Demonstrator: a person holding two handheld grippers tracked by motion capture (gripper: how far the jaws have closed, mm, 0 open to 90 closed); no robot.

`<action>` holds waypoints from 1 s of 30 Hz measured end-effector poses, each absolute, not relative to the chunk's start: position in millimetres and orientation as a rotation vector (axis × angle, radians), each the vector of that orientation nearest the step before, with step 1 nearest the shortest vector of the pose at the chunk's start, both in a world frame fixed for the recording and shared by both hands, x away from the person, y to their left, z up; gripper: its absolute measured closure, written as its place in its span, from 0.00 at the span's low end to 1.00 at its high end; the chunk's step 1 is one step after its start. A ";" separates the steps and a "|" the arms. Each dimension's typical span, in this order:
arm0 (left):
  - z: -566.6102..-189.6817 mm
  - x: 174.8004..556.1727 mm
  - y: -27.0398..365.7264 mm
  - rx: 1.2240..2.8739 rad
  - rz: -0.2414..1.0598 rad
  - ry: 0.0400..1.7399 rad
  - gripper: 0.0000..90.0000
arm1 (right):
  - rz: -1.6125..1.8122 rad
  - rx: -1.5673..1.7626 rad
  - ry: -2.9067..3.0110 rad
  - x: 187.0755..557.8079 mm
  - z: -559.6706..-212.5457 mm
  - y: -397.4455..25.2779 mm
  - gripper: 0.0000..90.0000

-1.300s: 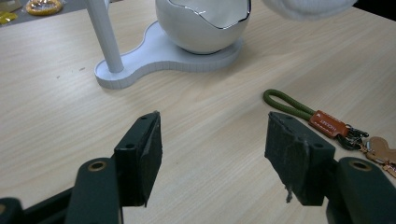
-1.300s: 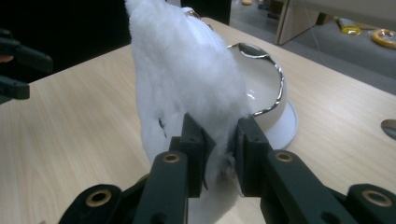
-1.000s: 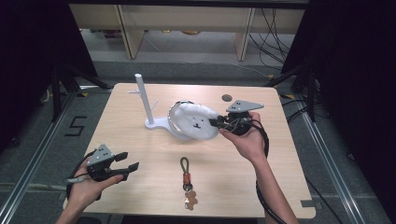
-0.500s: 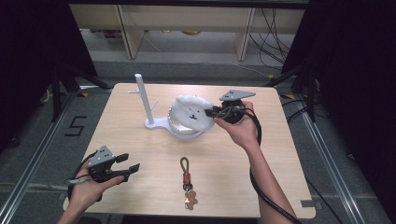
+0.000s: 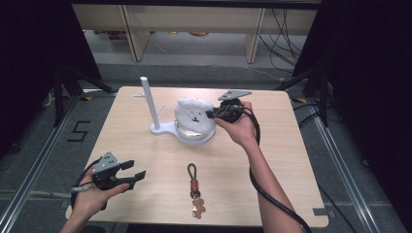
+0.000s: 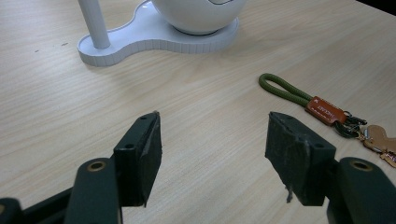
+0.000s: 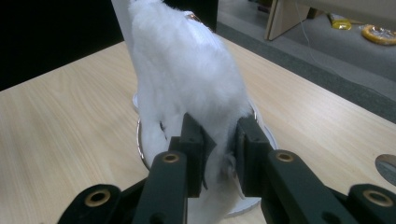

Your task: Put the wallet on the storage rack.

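A fluffy white plush pouch (image 5: 194, 113) with a small face is lifted above the round bowl of a white stand (image 5: 190, 134). My right gripper (image 5: 212, 113) is shut on the pouch's right edge; in the right gripper view the white plush pouch (image 7: 187, 79) is pinched between the jaws of the right gripper (image 7: 218, 154). The stand has an upright post (image 5: 148, 101) at its left. A keychain (image 5: 194, 187) with a green loop lies on the table near the front. My left gripper (image 5: 137, 173) rests open at the front left, left gripper (image 6: 214, 140) holding nothing, with the keychain (image 6: 322, 110) to its right.
The wooden table (image 5: 291, 145) has edges all round, with a dark floor beyond. A small dark mark (image 7: 387, 164) lies on the table at the right. Cables trail from both grippers. Shelving legs (image 5: 252, 39) stand behind the table.
My right gripper has raised the white pouch up out of the stand's bowl, so it now stands taller. The left gripper has stayed at the front left.
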State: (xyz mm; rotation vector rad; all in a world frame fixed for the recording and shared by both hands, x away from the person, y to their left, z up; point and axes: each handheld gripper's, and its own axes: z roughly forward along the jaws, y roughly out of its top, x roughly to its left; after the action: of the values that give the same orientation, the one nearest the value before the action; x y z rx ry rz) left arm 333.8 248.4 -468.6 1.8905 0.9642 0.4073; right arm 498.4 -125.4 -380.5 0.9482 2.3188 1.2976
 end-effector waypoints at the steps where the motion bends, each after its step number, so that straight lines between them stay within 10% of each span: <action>1: -468.7 333.7 248.5 1.890 0.407 0.965 0.40 | 1.278 0.969 2.326 499.5 -381.4 -124.0 0.85; 30: -473.0 334.2 239.1 1.924 0.393 0.943 0.40 | 1.043 0.991 2.318 523.6 -406.3 -105.6 0.75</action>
State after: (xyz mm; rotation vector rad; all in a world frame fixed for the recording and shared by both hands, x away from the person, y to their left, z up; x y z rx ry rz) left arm 334.2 239.1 -473.0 1.9243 0.9430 0.3927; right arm 523.6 -105.6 -406.3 0.9909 2.3183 1.0426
